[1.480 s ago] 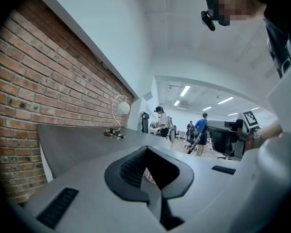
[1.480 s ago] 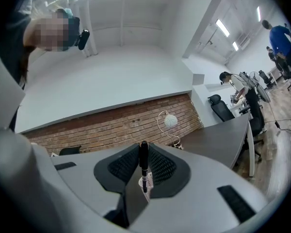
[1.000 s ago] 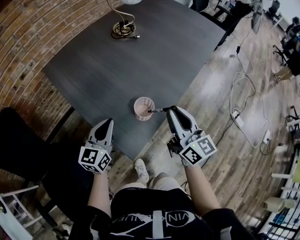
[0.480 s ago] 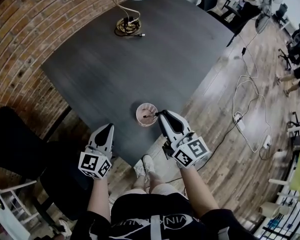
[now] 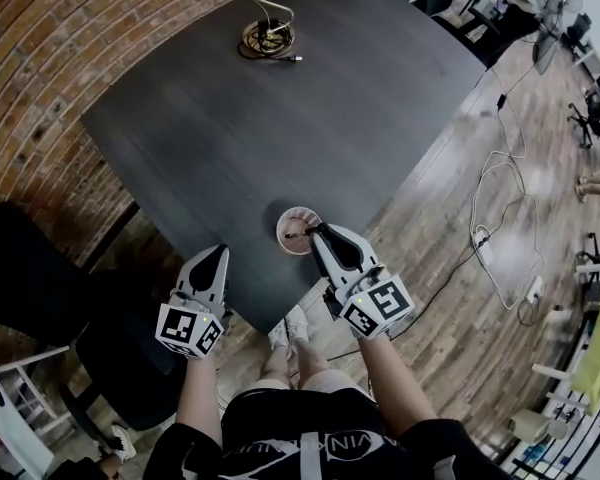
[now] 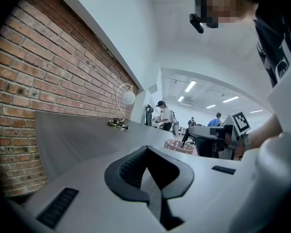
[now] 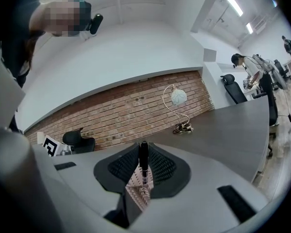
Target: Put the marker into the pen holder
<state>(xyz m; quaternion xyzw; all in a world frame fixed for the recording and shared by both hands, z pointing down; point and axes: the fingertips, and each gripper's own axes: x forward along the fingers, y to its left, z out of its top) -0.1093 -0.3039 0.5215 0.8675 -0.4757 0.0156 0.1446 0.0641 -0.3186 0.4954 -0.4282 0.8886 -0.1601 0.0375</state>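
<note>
A person, seen from above, holds a two-jaw gripper in each hand, with both bare forearms reaching forward from the body. The left forearm leads to the left gripper, which points ahead. Its jaws are together with nothing between them. The right forearm leads to the right gripper, held a little farther forward, roughly level and angled inward toward the left. Its ribbed pads are clamped on a thin black marker, which stands upright in the right gripper view. The two grippers are apart, side by side, not touching.
</note>
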